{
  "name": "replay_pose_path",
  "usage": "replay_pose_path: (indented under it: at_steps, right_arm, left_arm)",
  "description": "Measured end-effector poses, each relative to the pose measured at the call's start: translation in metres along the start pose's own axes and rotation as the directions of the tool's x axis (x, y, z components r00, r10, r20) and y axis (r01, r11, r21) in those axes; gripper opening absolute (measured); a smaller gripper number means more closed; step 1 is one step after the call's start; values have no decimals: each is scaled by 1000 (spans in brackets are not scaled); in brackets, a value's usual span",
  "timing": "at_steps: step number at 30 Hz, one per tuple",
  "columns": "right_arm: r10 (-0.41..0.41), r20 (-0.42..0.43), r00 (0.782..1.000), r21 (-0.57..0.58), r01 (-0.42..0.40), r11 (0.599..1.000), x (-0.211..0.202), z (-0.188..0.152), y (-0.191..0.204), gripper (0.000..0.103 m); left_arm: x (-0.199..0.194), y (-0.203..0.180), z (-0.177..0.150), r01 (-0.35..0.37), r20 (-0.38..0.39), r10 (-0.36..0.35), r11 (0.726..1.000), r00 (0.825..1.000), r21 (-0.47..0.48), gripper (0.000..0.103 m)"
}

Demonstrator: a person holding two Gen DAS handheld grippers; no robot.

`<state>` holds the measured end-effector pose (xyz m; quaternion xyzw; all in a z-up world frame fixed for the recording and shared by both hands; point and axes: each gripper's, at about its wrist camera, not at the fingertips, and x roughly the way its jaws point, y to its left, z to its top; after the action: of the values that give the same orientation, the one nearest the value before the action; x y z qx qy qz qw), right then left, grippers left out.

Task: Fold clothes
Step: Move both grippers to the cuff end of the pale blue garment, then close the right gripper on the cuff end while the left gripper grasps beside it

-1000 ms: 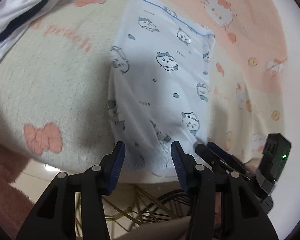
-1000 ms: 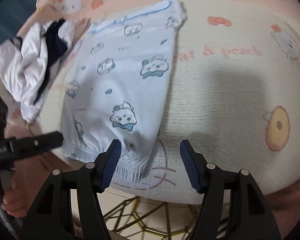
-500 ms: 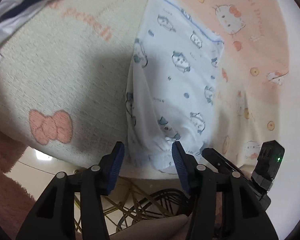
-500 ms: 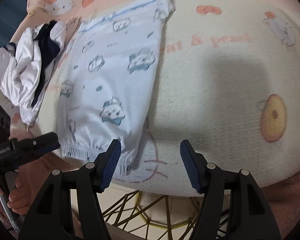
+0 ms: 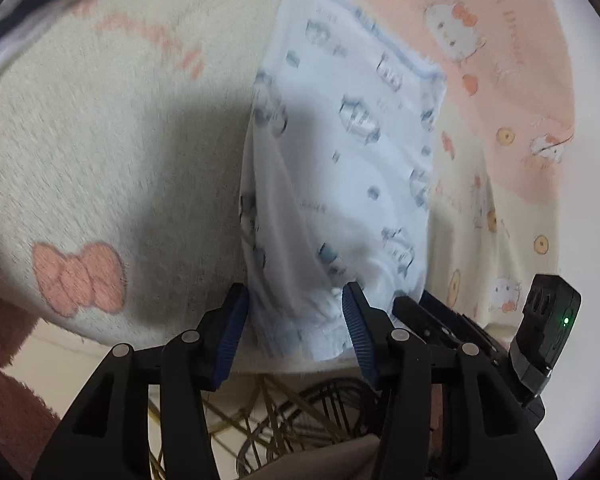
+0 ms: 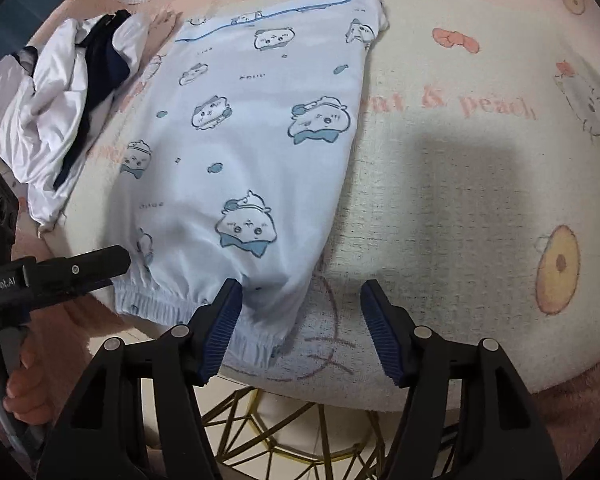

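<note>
blanket (image 6: 440, 200), cream w/ peach cartoon cats and bows, fills most of both views, draped over a surface w/ a gold wire frame (image 6: 268, 428) showing under its near edge at bottom centre.

printed garment (image 6: 252, 152), pale blue w/ small cartoon animals, lies flat on the blanket, running from top centre down to lower centre in the right wrist view; its gathered hem sits at the blanket's near edge. in the left wrist view the same garment (image 5: 340, 184) runs down the middle, blurred.

white and navy clothes pile (image 6: 56, 112) sits upper left in the right wrist view, just beside the garment.

left claw (image 5: 296, 320) at bottom centre: jaws closing, part open, hem corner of the garment between the pads, pads not seen pressing on it. it also shows at left edge of the right wrist view, held by a hand (image 6: 20, 392).

right claw (image 6: 300, 328) at bottom centre: part open, holding nothing; left pad sits over the garment's right hem corner, right pad over bare blanket.
</note>
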<state>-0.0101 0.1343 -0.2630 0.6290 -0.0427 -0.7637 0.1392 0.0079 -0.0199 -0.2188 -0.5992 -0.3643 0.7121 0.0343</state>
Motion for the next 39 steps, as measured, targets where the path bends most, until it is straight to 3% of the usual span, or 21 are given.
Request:
replay_pose_path:
  at_steps: [4,5,6,7,9,11,15,17,20,23,30,34,39]
  right_arm:
    - [59,-7,998,-3,-59,998,2,2,-4,64]
    - [87,-7,996,-6,-87,996,3,4,-5,60]
    - [116,-5,993,-8,-116,993,3,7,-6,55]
    - [146,-2,989,-10,-146,989,4,9,-6,42]
    - [173,2,985,-1,-173,985,6,11,-10,38]
    - [174,8,985,-14,-174,985,7,11,-10,33]
    - [162,19,987,-57,-161,985,8,9,-6,35]
    - [132,22,991,-93,-129,987,10,11,1,27]
    - [153,6,988,-100,-152,983,7,11,10,14]
    - [214,25,976,-84,-211,974,-16,0,8,13]
    - [272,49,961,-68,-269,961,-49,-21,11,13]
    - [285,2,959,-51,-284,957,-46,-36,10,13]
    - [284,-33,958,-23,-284,958,-32,-34,11,11]
  left_arm:
    - [4,-4,-5,-3,-23,4,999,1000,41,45]
    - [4,-4,-6,4,-21,-3,999,1000,45,34]
    - [4,-4,-5,8,-18,-8,999,1000,45,31]
    - [4,-4,-5,13,-14,-12,999,1000,46,30]
    - [5,-4,-5,22,-8,-22,999,1000,47,26]
    - [6,-2,-4,34,-10,-34,999,999,40,26]
    - [10,0,1,63,-27,-63,998,998,21,29]
    - [8,-3,-2,47,-11,-46,998,999,35,20]
    - [-6,-13,-9,35,27,-37,997,999,76,18]
    - [-25,-21,-17,46,62,-53,994,997,102,18]
    - [-50,-12,-40,81,52,-84,994,995,71,17]
    - [-46,0,-50,92,4,-93,995,996,38,17]
    - [-32,3,-39,91,-39,-91,996,995,24,17]
